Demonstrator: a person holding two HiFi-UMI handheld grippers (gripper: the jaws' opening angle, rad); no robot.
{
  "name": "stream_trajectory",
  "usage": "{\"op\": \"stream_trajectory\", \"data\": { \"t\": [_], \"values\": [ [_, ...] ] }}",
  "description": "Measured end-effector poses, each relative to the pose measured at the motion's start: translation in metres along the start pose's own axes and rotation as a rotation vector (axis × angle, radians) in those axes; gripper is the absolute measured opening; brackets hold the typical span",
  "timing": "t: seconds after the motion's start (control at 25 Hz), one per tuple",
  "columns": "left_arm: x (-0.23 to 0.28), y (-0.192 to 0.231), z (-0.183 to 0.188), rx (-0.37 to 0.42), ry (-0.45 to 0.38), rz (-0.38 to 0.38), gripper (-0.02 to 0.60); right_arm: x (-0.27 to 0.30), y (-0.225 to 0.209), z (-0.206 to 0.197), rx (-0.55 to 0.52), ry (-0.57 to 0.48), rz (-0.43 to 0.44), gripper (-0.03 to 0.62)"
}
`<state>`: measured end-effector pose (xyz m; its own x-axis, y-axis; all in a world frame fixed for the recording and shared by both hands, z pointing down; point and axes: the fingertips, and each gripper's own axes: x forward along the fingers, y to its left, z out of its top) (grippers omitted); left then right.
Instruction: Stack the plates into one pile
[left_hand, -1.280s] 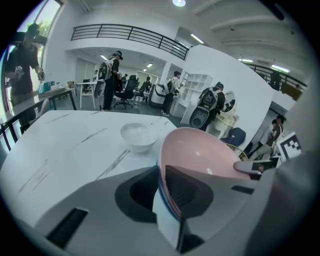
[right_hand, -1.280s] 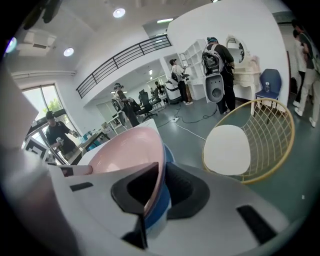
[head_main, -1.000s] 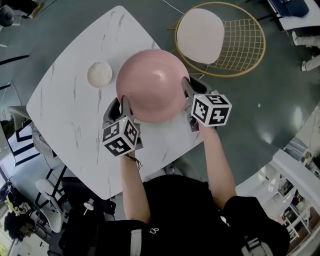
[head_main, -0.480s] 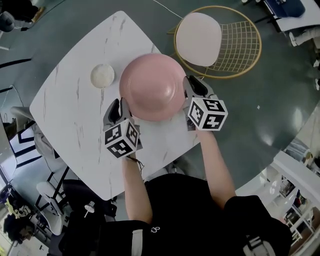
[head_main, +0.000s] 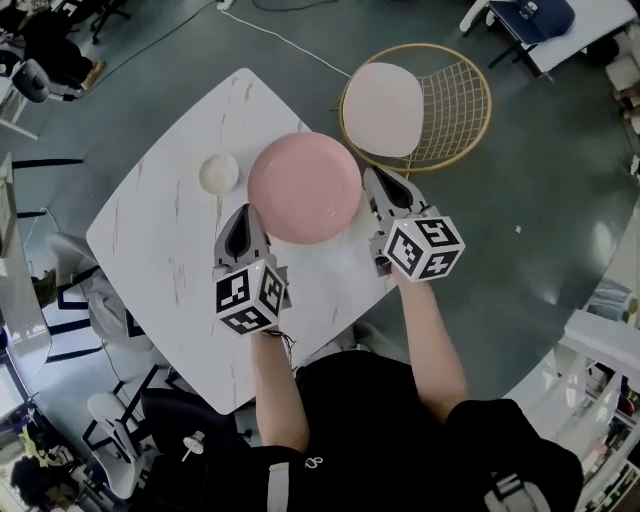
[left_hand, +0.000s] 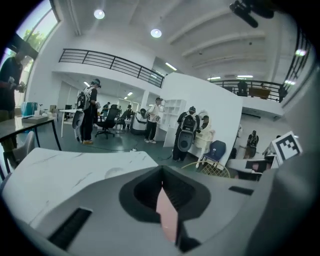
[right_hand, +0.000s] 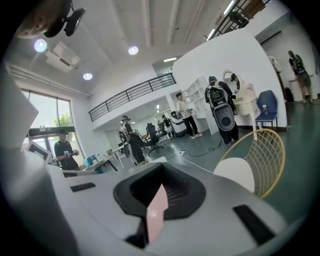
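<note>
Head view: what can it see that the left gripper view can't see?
Only the head view shows the pink plate as a whole round disc, plus the person's arms. Only the left gripper view shows people standing across the hall, the balcony railing and ceiling lights. It also shows, up close, the left gripper's tongs, which have just closed, pinching the plate's pink rim. Both show the white marble table and the gold wire chair.
</note>
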<state>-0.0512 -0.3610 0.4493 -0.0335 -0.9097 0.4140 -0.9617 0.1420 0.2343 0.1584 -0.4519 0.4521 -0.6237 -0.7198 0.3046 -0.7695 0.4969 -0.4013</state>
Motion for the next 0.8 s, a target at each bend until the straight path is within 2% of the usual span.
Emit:
{"op": "stream_trajectory", "data": {
  "t": [0.2,0.36,0.64,0.8],
  "values": [
    [-0.02,-0.02,0.057,0.063,-0.135,-0.066,0.015,-0.016,0.038,0.053,0.004,-0.143,0.085,0.008],
    [-0.052,-0.036,0.089,0.085,-0.225,-0.102,0.015,-0.041,0.063,0.079,-0.005,-0.209,0.094,0.008],
    [-0.111,-0.048,0.129,0.129,-0.343,-0.107,0.016,-0.087,0.095,0.1,-0.018,-0.279,0.082,0.008],
    [-0.141,-0.042,0.146,0.141,-0.388,-0.065,0.016,-0.107,0.12,0.114,-0.059,-0.309,0.11,0.008]
  ]
}}
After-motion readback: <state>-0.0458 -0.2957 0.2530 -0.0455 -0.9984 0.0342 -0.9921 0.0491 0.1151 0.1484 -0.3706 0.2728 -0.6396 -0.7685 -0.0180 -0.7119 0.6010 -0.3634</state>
